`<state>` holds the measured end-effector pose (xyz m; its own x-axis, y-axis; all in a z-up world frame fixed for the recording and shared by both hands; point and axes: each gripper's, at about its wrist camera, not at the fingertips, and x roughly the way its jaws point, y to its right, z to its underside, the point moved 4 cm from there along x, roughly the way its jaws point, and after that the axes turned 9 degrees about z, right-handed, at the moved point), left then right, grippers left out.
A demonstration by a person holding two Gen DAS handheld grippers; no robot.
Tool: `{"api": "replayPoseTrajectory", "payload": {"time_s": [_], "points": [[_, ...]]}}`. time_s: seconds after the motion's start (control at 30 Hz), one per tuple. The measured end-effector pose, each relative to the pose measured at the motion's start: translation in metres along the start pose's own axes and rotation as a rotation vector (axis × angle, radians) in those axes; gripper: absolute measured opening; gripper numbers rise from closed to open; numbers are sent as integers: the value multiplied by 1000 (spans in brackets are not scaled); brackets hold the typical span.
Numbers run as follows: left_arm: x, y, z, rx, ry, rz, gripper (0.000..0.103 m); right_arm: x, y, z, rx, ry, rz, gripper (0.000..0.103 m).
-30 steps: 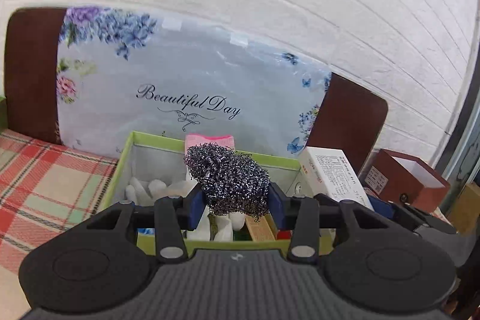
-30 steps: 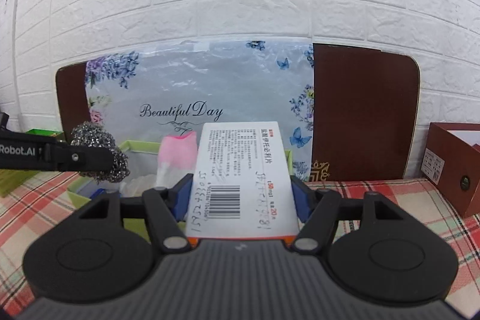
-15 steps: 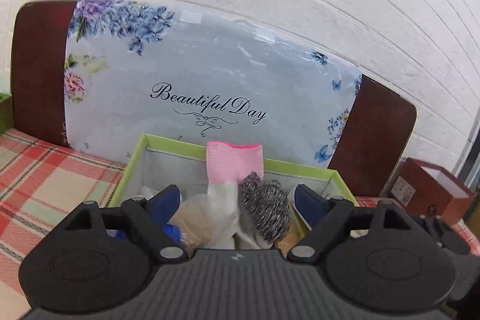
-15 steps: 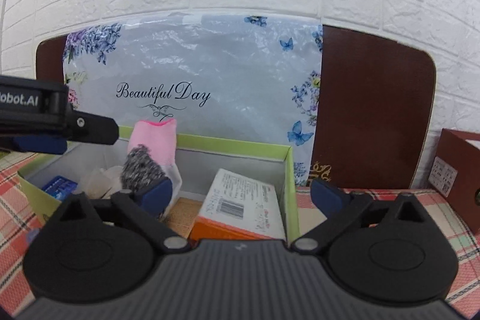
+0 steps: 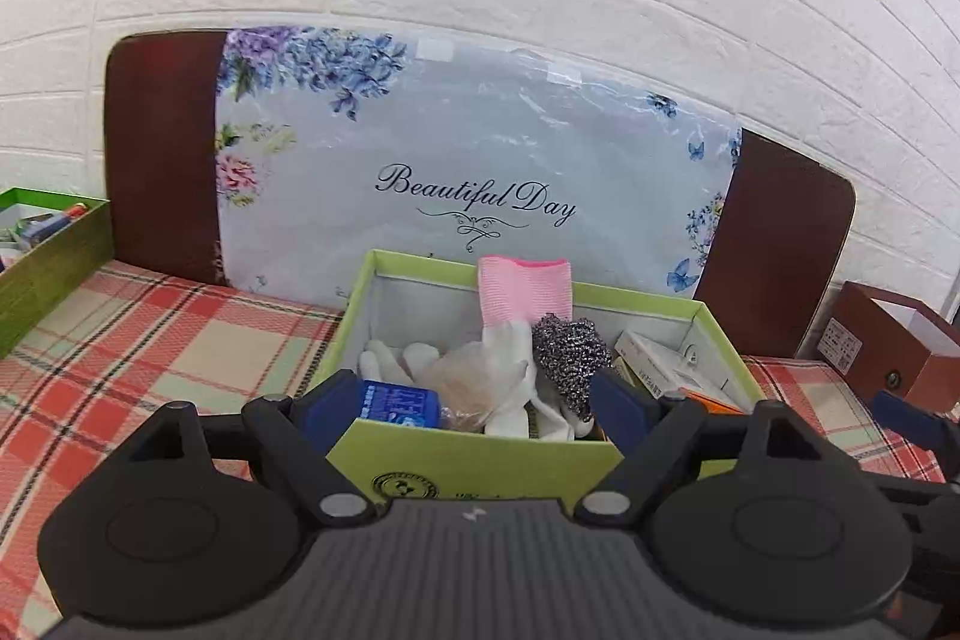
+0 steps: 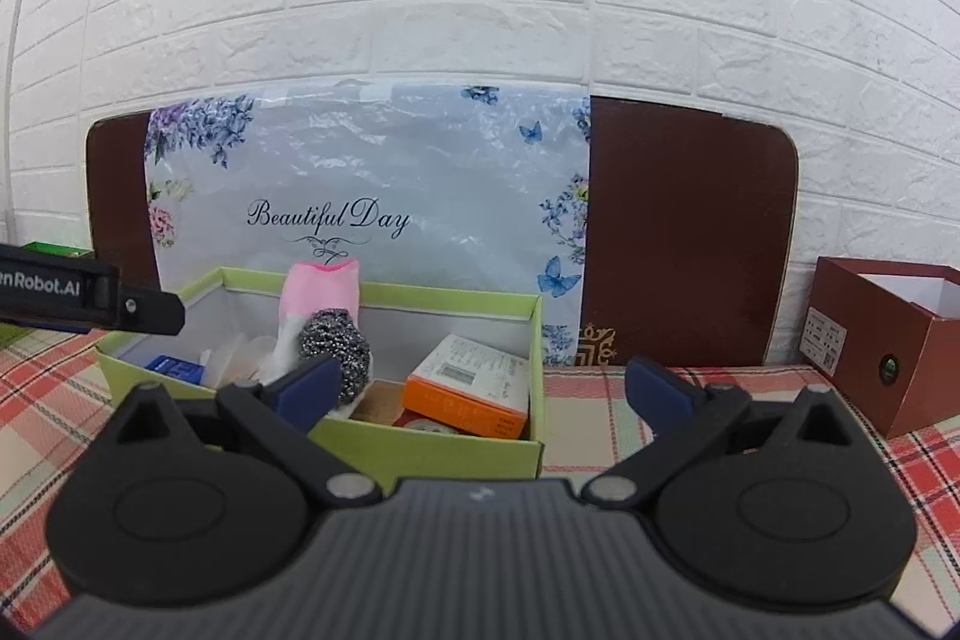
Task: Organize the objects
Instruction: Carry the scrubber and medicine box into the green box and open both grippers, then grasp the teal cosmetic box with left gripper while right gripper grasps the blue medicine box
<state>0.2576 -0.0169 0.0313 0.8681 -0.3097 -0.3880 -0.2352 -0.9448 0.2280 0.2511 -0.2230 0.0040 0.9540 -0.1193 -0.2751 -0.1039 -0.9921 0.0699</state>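
Note:
A light green box [image 5: 480, 454] [image 6: 456, 451] stands on the plaid cloth before the floral board. Inside lie a steel wool scourer [image 5: 567, 349] [image 6: 336, 349], a white and orange medicine box [image 6: 465, 388] [image 5: 660, 370], a pink-cuffed white glove [image 5: 522, 289] [image 6: 321, 292] and a blue packet [image 5: 399, 403]. My left gripper [image 5: 474, 400] stands open just in front of the green box, nothing between its fingers. My right gripper [image 6: 480, 382] is open wide at the box's right front corner, holding nothing. The left gripper's finger shows at the left edge of the right wrist view.
A brown open box [image 5: 888, 346] [image 6: 888, 334] stands on the right. A darker green tray [image 5: 42, 256] with small items sits at the far left. A floral "Beautiful Day" board [image 5: 474, 172] leans on the white brick wall behind. Plaid cloth [image 5: 150, 334] covers the table.
Both grippers opened: the left let the steel wool fall into the green box, the right let the medicine box fall in. Both have since drawn back from the box.

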Motion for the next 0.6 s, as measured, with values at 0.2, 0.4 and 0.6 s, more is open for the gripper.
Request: {"api": "replayPoseTrajectory", "payload": {"time_s": [0.2, 0.4, 0.6], "points": [[-18, 9, 20, 10, -73, -33, 87, -39, 6, 17, 11, -21, 21, 103], [-33, 12, 51, -10, -112, -11, 87, -70, 14, 55, 41, -82, 52, 103], [-39, 6, 86, -76, -171, -9, 87, -87, 20, 91, 94, -157, 78, 103]]}}
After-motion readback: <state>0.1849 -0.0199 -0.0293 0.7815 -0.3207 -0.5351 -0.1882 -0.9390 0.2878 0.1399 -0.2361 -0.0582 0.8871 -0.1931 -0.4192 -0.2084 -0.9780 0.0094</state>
